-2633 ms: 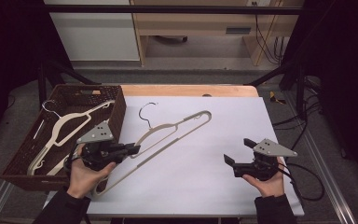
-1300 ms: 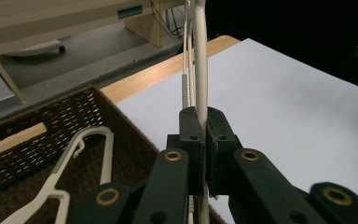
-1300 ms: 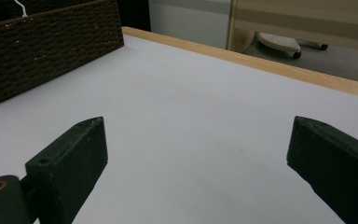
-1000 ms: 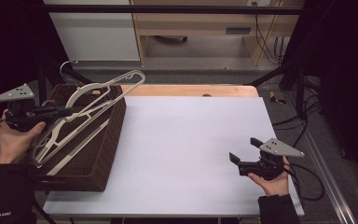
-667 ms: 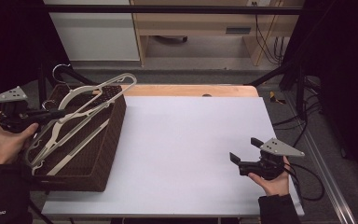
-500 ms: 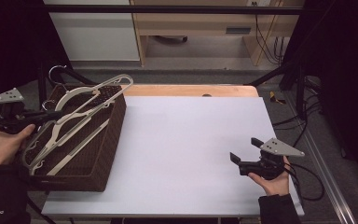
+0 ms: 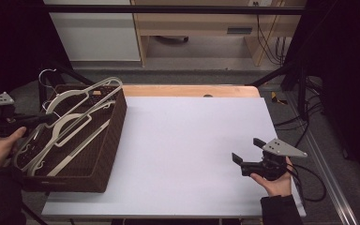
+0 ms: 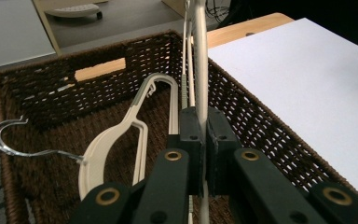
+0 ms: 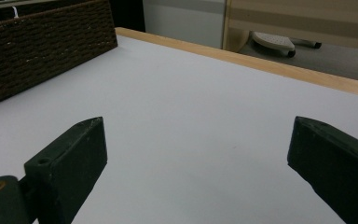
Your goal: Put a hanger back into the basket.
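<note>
My left gripper (image 7: 41, 120) is shut on a thin bar of a cream plastic hanger (image 7: 90, 90), holding it tilted over the dark wicker basket (image 7: 118, 123) at the table's left. In the left gripper view the jaws (image 8: 200, 119) pinch that bar (image 8: 200, 56), which rises straight up between them. Another cream hanger (image 8: 121, 135) with a wire hook lies inside the basket (image 8: 51, 84). My right gripper (image 7: 247, 150) rests near the table's front right, jaws wide apart (image 9: 198, 154) with nothing between them.
The white table top (image 7: 192, 140) stretches between the basket and the right gripper, with a wooden strip (image 7: 187, 90) along its far edge. The basket's woven wall (image 9: 42, 42) stands far left in the right gripper view. Cables (image 7: 309, 178) trail off the right side.
The hanger went from lying on the table to hanging over the basket in my left gripper, which has since drifted left and a little down. The right gripper stayed still.
</note>
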Motion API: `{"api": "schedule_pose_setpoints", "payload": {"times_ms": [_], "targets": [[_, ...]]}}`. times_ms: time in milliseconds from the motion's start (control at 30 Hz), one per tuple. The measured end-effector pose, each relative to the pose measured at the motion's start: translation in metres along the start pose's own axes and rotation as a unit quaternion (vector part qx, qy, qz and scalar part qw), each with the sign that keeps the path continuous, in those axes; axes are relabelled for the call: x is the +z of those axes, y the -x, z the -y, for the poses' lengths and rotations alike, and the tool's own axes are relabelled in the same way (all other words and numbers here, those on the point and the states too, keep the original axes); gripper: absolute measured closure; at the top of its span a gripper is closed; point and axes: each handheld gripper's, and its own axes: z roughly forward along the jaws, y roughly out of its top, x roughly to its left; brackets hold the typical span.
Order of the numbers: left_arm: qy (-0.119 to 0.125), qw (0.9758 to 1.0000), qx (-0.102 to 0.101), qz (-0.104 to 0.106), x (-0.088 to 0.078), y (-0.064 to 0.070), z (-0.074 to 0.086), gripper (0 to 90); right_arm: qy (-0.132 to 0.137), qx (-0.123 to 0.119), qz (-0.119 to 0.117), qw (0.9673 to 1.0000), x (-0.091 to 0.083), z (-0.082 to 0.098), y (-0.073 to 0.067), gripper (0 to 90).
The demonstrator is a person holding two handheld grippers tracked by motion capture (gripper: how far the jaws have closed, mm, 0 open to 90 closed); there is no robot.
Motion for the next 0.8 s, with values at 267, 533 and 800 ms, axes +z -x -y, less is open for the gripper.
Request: {"api": "schedule_pose_setpoints", "payload": {"times_ms": [267,533,800], "targets": [[-0.01,0.9997,-0.008,-0.019,-0.003,-0.008,0.009,86.8,-0.002,0.001,0.001,1.0,0.001,0.001,0.0,5.1],[-0.048,0.9985,-0.001,-0.026,0.016,-0.005,0.013,86.8,-0.004,0.0,0.001,1.0,0.002,0.001,0.0,5.1],[-0.05,0.9985,-0.019,-0.014,0.03,-0.006,0.027,86.8,-0.004,0.0,0.001,1.0,0.002,0.001,0.0,5.1]]}}
